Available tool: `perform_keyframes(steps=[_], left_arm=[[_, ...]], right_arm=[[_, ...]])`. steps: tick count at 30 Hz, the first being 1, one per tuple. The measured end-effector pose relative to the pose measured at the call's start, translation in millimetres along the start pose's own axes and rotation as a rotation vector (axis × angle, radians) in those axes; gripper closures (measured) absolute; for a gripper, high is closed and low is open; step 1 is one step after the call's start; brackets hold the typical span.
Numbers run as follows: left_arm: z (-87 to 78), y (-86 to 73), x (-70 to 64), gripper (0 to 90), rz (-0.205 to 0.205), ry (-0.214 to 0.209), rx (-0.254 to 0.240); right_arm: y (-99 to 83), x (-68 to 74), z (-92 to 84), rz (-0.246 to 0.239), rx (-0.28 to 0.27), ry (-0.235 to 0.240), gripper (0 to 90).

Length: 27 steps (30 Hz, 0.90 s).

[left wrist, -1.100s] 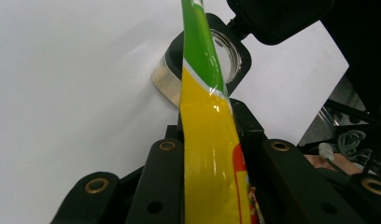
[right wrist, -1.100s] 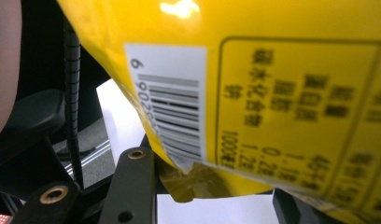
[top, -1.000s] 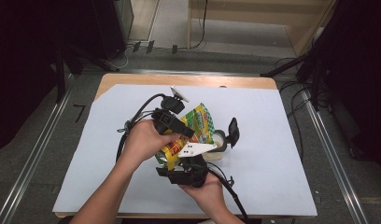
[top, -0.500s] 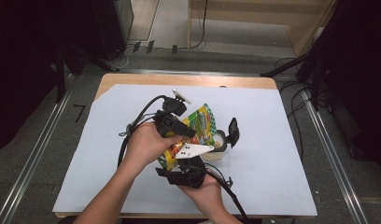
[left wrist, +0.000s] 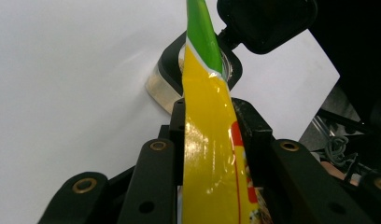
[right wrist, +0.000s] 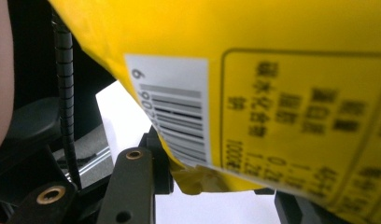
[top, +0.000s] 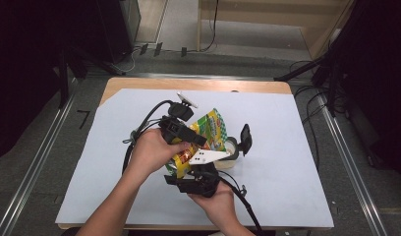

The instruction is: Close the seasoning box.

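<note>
So both grippers are on this yellow and green snack bag (top: 208, 135), held up over the white table sheet (top: 297, 147) around the middle of it. The left gripper (left wrist: 212, 126) has its jaws either side of the bag's edge, and they've just been opening a bit, though the foil sits sandwiched between them and looks in contact on both sides, so I'd call it a loosened pinch rather than a release. The right gripper (right wrist: 212, 179) has the bag's bottom corner, right by the barcode, running down between its jaws; it looks like it's clamped there but the far jaw is mostly hidden behind the bag.

Compared to a second ago the hands sit in the same spot and the bag hasn't shifted much.

Just beyond the left gripper's tips sits a roll of clear tape (left wrist: 165, 84) in a black dispenser.

My guess is that the left is easing off to regrip or tug at the seam while the right carries the bag.
</note>
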State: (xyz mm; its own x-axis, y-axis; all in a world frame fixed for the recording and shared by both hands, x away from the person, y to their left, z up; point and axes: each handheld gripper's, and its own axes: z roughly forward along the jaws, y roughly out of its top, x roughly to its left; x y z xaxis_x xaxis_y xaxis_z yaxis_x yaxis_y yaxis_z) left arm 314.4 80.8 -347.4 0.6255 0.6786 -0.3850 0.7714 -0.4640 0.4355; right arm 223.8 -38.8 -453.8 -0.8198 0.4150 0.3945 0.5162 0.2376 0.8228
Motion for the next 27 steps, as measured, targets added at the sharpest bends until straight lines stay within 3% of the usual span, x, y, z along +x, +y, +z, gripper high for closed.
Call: perform_keyframes(steps=[3,7,11,18,27], left_arm=[[0.5,0.2,0.4,74.1,-0.006,0.001,0.0],[1.6,0.6,-2.3,78.6,0.019,0.027,0.01],[2.2,0.4,-3.6,80.6,0.022,0.041,0.015],[2.2,0.9,-2.6,81.8,0.016,0.046,0.013],[2.4,1.9,-2.2,82.5,0.012,0.046,0.006]], right_arm=[[0.4,-1.0,-2.1,-0.001,-0.006,-0.004,62.0],[0.0,-0.5,-1.9,-0.008,0.004,0.002,61.5],[-0.5,0.8,0.3,-0.037,0.025,-0.004,60.6],[-0.6,5.1,2.5,-0.072,0.044,-0.027,55.4],[0.8,6.1,2.5,-0.114,0.077,-0.056,57.6]])
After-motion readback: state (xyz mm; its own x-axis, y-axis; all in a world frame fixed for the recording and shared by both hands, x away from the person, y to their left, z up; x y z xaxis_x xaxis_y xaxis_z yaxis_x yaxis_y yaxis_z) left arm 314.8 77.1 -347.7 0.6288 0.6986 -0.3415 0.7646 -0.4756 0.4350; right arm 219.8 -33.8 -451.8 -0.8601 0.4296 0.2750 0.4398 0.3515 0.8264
